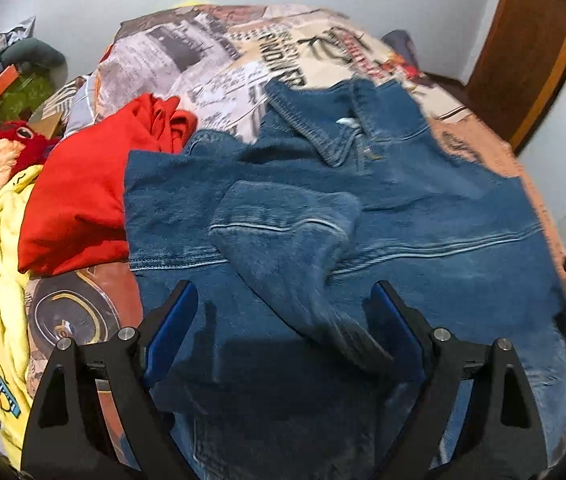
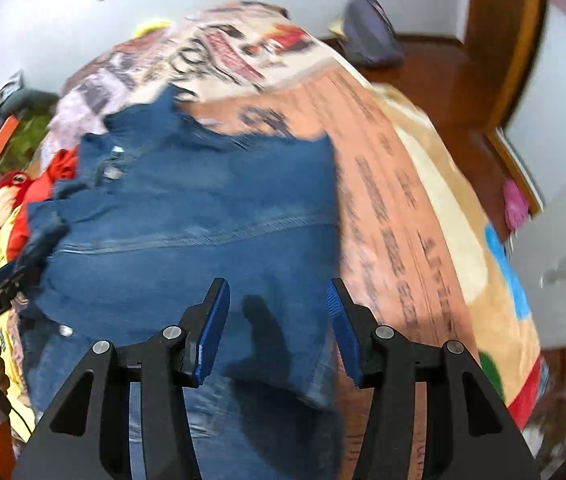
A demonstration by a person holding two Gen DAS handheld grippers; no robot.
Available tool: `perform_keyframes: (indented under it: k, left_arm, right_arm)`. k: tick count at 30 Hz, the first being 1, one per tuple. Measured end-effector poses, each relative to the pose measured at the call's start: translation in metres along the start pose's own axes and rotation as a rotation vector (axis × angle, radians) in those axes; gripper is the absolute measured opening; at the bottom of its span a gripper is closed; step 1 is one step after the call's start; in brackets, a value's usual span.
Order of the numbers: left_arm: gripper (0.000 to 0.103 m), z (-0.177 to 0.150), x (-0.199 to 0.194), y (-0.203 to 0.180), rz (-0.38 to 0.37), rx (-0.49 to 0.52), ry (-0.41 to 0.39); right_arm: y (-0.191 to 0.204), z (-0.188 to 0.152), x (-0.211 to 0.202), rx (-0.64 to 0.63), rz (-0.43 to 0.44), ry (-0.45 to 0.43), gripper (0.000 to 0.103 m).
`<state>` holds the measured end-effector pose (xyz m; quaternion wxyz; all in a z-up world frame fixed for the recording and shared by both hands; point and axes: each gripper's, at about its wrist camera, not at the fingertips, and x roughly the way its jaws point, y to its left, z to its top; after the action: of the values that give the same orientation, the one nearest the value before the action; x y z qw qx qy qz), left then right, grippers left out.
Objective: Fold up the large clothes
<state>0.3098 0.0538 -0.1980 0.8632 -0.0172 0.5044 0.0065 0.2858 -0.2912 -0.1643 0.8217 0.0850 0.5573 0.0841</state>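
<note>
Blue denim jacket (image 1: 363, 208) lies spread on bed below both hand-held grippers, sleeve folded inward for next fold; left hand-held gripper (image 1: 283, 320) wide, empty; right hand-held gripper (image 2: 279, 320) partly apart, empty.

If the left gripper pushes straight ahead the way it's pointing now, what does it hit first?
Most likely the folded-over sleeve of the denim jacket, which lies in line between the open fingers of the left gripper. Nothing else seems to stand in the way, though the fisheye view makes depth uncertain.
</note>
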Motion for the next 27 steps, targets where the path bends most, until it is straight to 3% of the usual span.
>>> perform_keyframes:
  k: [4, 7, 13, 14, 16, 18, 27]
  left_arm:
    - [0.075, -0.005, 0.011, 0.011, 0.030, -0.016, 0.018]
    - [0.075, -0.013, 0.005, 0.022, 0.043, -0.022, -0.002]
    - [0.077, -0.037, -0.004, 0.064, 0.153, -0.097, -0.002]
    - [0.083, -0.041, -0.004, 0.073, 0.129, -0.113, 0.002]
    - [0.083, -0.049, -0.003, 0.089, 0.034, -0.170, 0.027]
    - [0.083, -0.051, -0.005, 0.093, 0.005, -0.187, 0.041]
    - [0.083, -0.016, -0.021, 0.087, 0.034, -0.109, -0.015]
  right_arm:
    - [-0.015, -0.012, 0.019, 0.042, 0.007, 0.054, 0.047]
    - [-0.017, -0.015, 0.020, 0.061, 0.015, 0.041, 0.050]
    - [-0.022, -0.015, 0.020, 0.084, 0.033, 0.029, 0.054]
    - [-0.024, -0.017, 0.021, 0.086, 0.036, 0.028, 0.054]
    - [-0.025, -0.018, 0.021, 0.089, 0.037, 0.026, 0.055]
    - [-0.024, -0.017, 0.020, 0.091, 0.036, 0.028, 0.055]
    - [-0.020, 0.009, 0.002, 0.072, 0.048, -0.021, 0.055]
